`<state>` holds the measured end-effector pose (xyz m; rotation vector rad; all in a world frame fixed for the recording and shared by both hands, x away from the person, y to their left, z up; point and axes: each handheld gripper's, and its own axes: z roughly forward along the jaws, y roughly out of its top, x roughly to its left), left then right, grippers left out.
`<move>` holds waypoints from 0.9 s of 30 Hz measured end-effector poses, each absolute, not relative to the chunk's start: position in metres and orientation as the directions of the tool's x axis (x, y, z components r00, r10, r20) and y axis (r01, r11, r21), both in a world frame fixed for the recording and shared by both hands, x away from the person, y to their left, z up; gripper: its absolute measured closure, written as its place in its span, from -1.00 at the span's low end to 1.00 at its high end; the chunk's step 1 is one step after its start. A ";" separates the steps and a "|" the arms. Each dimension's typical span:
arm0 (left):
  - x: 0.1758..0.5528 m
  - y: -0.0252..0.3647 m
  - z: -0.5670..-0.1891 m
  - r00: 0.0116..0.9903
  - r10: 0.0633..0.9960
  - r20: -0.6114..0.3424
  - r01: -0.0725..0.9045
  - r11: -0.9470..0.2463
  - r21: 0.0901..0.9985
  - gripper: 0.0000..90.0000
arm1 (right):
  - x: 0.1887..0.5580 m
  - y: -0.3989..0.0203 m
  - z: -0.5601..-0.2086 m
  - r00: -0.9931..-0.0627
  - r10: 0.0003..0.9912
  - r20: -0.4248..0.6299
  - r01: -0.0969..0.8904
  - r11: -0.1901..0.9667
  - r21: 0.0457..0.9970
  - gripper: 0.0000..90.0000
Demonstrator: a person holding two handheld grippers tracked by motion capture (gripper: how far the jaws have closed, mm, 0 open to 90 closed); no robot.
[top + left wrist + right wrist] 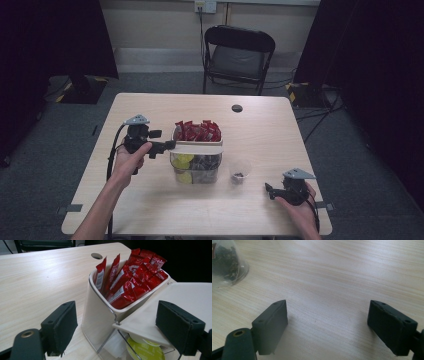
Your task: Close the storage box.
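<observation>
The left gripper point(170, 145), jaws apart, straddles the lid point(150, 322) edge of the organiser point(197, 160), likely to lift it. The right gripper point(268, 190) rests released beside the cup point(240, 172).

In the left gripper view the bottom edge cuts off the clear organiser point(105, 322), so its lower compartments go unseen, and the yellow-green capsule point(146, 352) under the white lid point(175, 300) is half covered. The print on the red sachets point(130, 282) is too small to read. In the right gripper view the clear plastic cup point(227, 262) runs off the top left corner (its dark contents are blurred). From the high view those contents are too small to tell.
</observation>
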<state>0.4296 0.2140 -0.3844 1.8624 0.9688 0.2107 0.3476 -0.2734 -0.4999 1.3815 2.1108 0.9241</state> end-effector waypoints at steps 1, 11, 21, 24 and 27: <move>0.429 0.214 -0.385 0.669 0.695 -0.262 0.528 -0.197 0.826 -0.62 | 0.348 -0.273 -0.500 -0.396 0.918 -0.010 0.616 0.274 0.739 -0.64; 0.424 0.211 -0.393 0.679 0.686 -0.262 0.536 -0.220 0.815 -0.62 | 0.348 -0.273 -0.500 -0.395 0.919 -0.009 0.616 0.273 0.739 -0.64; 0.420 0.202 -0.407 0.692 0.684 -0.231 0.547 -0.288 0.786 -0.62 | 0.348 -0.273 -0.500 -0.395 0.919 -0.010 0.616 0.273 0.739 -0.64; 0.420 0.202 -0.409 0.691 0.682 -0.239 0.550 -0.282 0.787 -0.64 | 0.347 -0.273 -0.500 -0.395 0.919 -0.009 0.617 0.272 0.739 -0.64; 0.418 0.202 -0.408 0.691 0.686 -0.228 0.547 -0.289 0.786 -0.64 | 0.348 -0.273 -0.500 -0.395 0.919 -0.010 0.616 0.273 0.739 -0.64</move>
